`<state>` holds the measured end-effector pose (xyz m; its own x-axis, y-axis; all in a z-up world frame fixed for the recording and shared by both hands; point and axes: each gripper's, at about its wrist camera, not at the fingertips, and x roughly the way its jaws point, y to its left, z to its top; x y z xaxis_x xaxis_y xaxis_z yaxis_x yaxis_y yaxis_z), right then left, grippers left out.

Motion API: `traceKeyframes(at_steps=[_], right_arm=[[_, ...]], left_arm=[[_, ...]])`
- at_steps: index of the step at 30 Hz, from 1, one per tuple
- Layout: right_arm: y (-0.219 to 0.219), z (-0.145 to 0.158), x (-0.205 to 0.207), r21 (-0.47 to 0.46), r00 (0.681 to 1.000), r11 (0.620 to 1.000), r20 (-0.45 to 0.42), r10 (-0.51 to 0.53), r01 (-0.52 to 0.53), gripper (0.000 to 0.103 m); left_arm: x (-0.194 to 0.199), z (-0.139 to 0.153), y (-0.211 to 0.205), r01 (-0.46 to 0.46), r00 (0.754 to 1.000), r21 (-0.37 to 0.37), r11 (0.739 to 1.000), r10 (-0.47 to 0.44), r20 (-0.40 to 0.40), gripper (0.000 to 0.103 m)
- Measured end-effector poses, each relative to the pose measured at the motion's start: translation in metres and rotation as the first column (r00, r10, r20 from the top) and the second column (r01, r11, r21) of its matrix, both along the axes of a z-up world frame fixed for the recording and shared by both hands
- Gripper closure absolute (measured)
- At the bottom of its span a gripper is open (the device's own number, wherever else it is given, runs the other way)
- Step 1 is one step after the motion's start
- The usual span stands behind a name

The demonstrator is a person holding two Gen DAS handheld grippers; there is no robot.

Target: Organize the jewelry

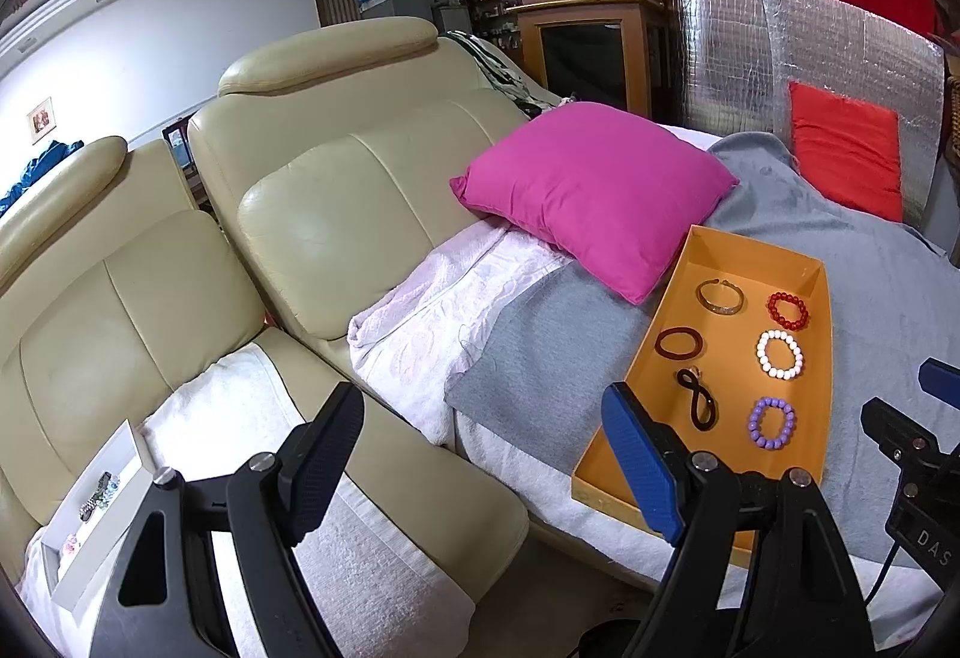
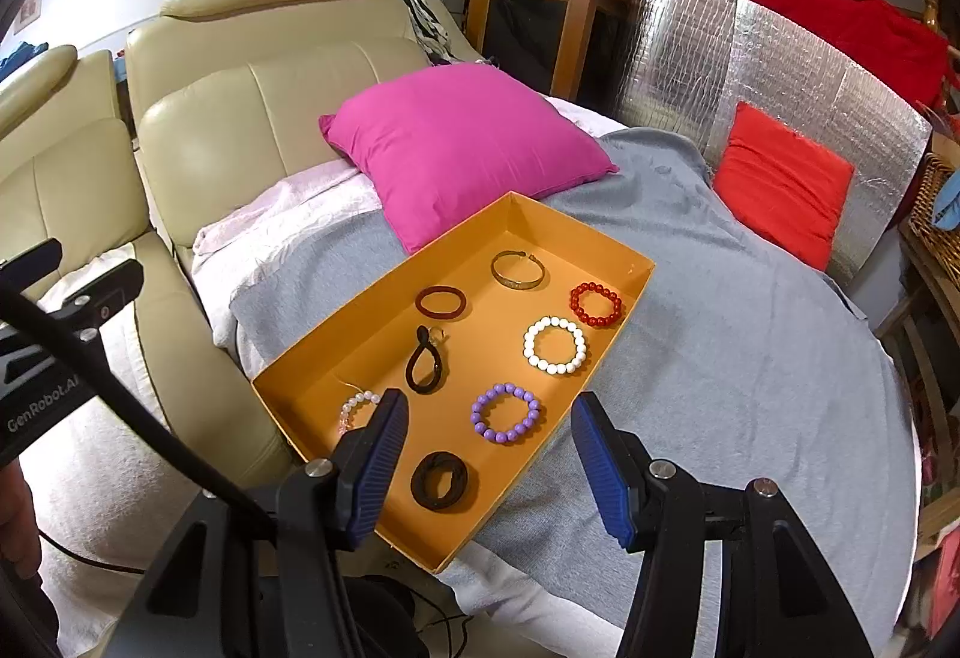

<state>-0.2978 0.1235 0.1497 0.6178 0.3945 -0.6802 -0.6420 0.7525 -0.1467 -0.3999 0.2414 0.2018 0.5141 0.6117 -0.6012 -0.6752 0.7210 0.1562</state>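
Observation:
An orange tray (image 2: 354, 352) (image 1: 684, 274) lies on a grey blanket and holds several pieces of jewelry: a red bead bracelet (image 2: 596, 304), a white bead bracelet (image 2: 555, 345), a purple bead bracelet (image 2: 506, 412), a metal bangle (image 2: 518, 269), a dark red ring band (image 2: 441, 302), black hair ties (image 2: 440, 479) and a pale pink bead bracelet (image 2: 355, 408). My right gripper (image 2: 489, 472) is open and empty above the tray's near end. My left gripper (image 1: 486, 469) is open and empty, left of the tray, over the sofa seat. A white box (image 1: 96, 508) with small jewelry sits on the sofa at far left.
A magenta pillow (image 2: 456, 147) lies just behind the tray. A red cushion (image 2: 780, 184) leans on a silver foil panel (image 2: 750, 63). Cream leather sofa backs (image 1: 336, 190) stand to the left, with white towels (image 1: 372, 562) on the seats.

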Motion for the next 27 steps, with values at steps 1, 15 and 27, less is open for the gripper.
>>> traceKeyframes(at_steps=[1,15,27], right_arm=[[0.0,0.0,0.0,0.0,1.0,1.0,0.0,0.001,-0.001,0.042],[-0.007,-0.003,0.007,0.016,1.0,1.0,-0.013,-0.005,0.005,0.042],[-0.008,-0.006,0.012,0.027,1.0,1.0,-0.028,-0.003,0.004,0.042]], left_arm=[[0.0,0.0,0.0,0.001,1.0,0.0,1.0,-0.001,-0.001,0.021],[0.007,0.0,-0.008,0.01,1.0,0.016,1.0,-0.009,-0.015,0.021],[0.014,0.0,-0.013,0.019,0.999,0.042,0.999,-0.017,-0.037,0.021]])
